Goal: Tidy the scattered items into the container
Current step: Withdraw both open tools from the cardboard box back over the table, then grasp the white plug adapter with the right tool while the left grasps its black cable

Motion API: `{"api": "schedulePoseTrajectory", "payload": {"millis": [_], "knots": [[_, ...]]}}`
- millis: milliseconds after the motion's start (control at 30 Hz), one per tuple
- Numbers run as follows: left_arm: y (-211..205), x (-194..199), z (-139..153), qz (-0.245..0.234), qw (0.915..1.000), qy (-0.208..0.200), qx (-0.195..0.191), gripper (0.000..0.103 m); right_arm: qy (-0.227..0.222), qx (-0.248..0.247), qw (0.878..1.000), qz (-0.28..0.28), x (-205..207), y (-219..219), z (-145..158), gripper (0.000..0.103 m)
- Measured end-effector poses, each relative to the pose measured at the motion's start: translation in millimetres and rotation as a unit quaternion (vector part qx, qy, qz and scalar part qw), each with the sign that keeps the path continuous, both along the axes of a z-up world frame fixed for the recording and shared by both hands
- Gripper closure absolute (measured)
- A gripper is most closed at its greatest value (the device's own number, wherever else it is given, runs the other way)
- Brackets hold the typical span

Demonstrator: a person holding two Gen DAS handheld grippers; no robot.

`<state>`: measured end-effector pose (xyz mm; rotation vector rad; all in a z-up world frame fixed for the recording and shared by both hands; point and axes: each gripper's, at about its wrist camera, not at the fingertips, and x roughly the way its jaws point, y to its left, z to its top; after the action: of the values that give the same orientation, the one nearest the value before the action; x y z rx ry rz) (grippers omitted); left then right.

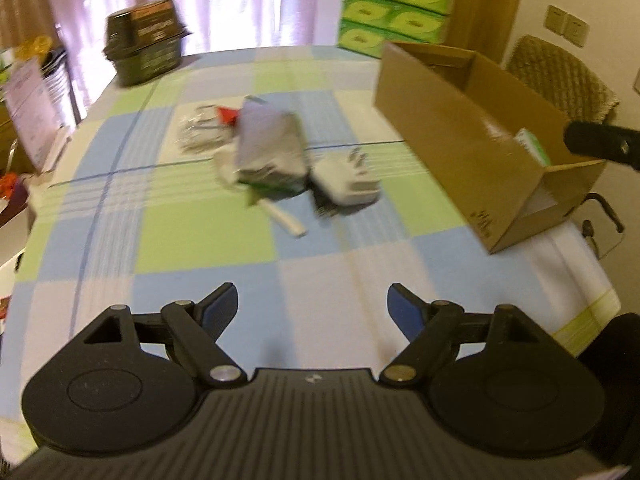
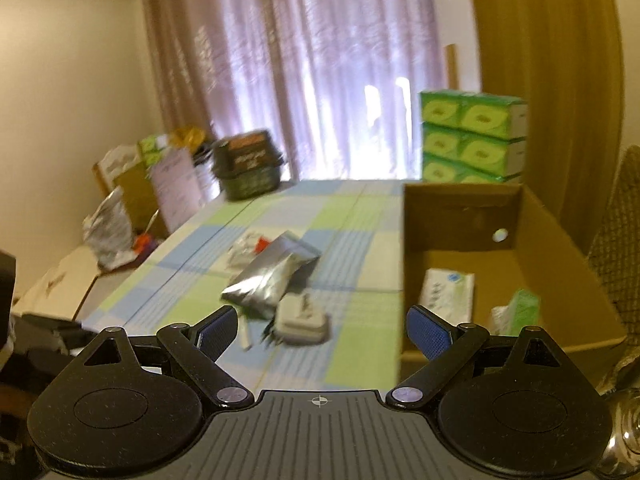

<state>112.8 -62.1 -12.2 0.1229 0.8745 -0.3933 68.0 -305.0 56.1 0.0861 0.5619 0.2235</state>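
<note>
1. The left gripper point(image 1: 312, 303) hangs wide open and empty above the near part of the checked tablecloth point(image 1: 208, 236).
2. The right gripper point(image 2: 321, 326) is likewise spread wide, gripping nothing, near the cardboard box point(image 2: 460, 216).
3. A silver pouch point(image 1: 272, 152), a white pack point(image 1: 346, 184) and a white stick point(image 1: 286, 218) lie clustered mid-table, left of the box.
4. Two packets point(image 2: 448, 294) already lie inside the box.

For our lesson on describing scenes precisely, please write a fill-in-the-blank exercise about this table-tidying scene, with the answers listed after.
1. The silver foil pouch lies on the ____ tablecloth.
2. The fingers of both the left gripper and the right gripper are ____.
3. The cardboard box already holds a ____ carton beside a white packet.

Answers: checked; open; green
</note>
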Motion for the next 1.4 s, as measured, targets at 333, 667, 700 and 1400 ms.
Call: {"api": "schedulePoseTrajectory", "payload": {"millis": [333,667,700,1400], "knots": [[42,-5,-8,0.037,0.9993,0.003,-0.008,0.022,0.042,-0.030,0.998,0.040,10,46,-27,0.007],[52,10,-22,0.035,0.9989,0.022,-0.021,0.022,0.068,-0.022,0.996,0.055,59,70,-56,0.007],[53,12,-23,0.037,0.9988,0.023,-0.021,0.022,0.071,-0.021,0.996,0.054,67,71,-59,0.007],[41,87,-58,0.030,0.9979,0.042,-0.038,0.022,0.152,-0.043,0.987,0.040,203,54,-131,0.007]]}}
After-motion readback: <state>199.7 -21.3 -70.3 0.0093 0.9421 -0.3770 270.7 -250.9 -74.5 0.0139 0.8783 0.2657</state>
